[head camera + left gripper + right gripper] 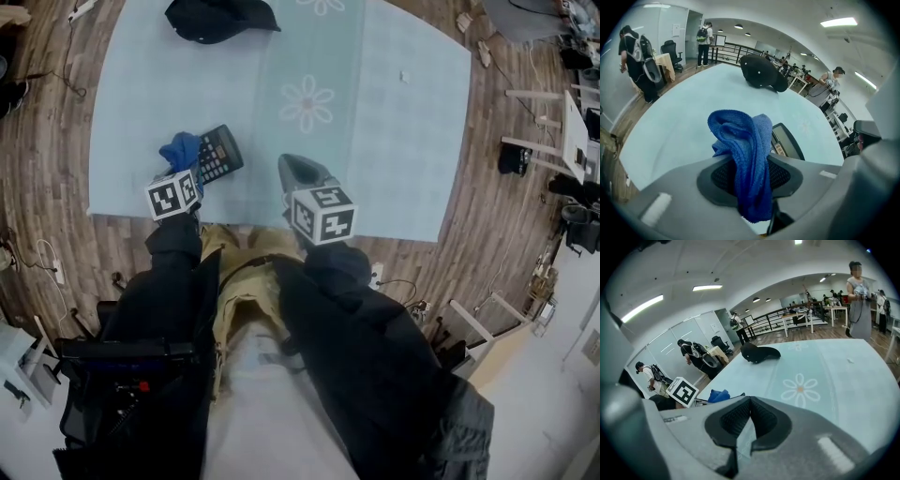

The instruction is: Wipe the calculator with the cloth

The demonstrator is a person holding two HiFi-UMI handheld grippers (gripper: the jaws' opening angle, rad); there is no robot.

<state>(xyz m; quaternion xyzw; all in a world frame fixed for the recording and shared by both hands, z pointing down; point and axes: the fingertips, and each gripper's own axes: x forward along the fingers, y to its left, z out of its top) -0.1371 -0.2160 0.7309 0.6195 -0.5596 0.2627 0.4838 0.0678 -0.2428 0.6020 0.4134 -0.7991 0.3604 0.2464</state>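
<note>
A black calculator (220, 153) lies on the pale blue mat (394, 141), near its front left. My left gripper (186, 167) is shut on a bunched blue cloth (180, 148), which is just left of the calculator and touches its left edge. In the left gripper view the cloth (746, 154) stands up between the jaws of the left gripper (750, 176), and the calculator (786, 140) shows behind it to the right. My right gripper (300, 169) hovers over the mat to the calculator's right. It is shut with nothing in it (750, 404). The cloth (720, 395) also shows at the left of the right gripper view.
A black cap (221, 17) lies at the mat's far side. A white flower print (307, 103) marks the mat's middle. Wooden floor (47, 141) surrounds the mat. People stand in the room beyond the mat (640, 61).
</note>
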